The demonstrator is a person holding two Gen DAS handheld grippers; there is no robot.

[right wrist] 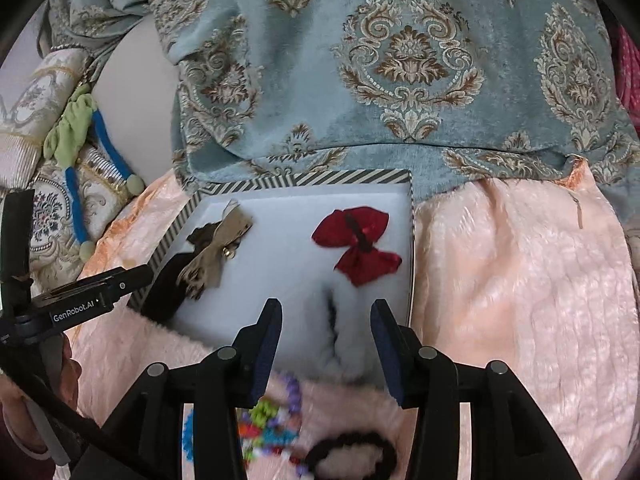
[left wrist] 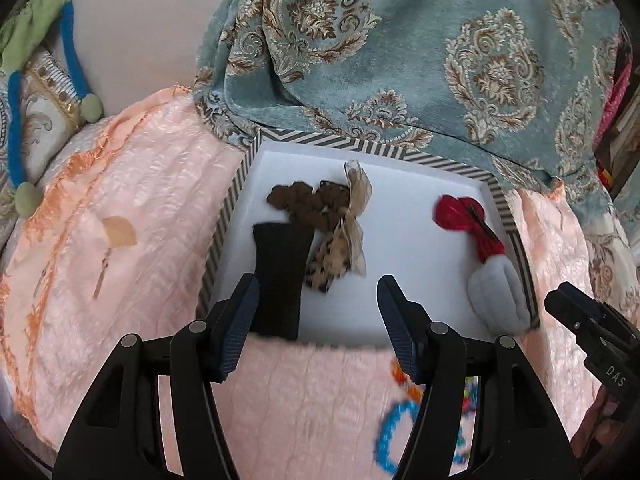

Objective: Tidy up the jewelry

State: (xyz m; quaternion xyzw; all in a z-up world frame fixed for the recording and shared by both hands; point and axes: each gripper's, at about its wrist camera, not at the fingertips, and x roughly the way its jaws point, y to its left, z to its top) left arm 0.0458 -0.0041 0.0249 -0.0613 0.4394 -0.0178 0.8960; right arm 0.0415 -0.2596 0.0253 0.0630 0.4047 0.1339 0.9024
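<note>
Left wrist view, left tongs apart and empty, black fabric piece just ahead, right tongs apart over grey plush clip, striped-rim white tray beyond.

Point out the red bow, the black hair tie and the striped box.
red bow (right wrist: 356,242), right wrist view, centre knot
black hair tie (right wrist: 352,442), right wrist view, top of loop
striped box (left wrist: 360,145), left wrist view, far rim

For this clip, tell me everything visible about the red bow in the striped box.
The red bow is a glossy, satin-like fabric hair bow with two upper loops and two lower tails, crossed by a dark narrow bar at its middle, perhaps a clip. It lies flat and slightly skewed on the white floor of the striped box, near the right wall. In the left wrist view its lower end meets a grey plush piece. Neither tongs touch it.
</note>
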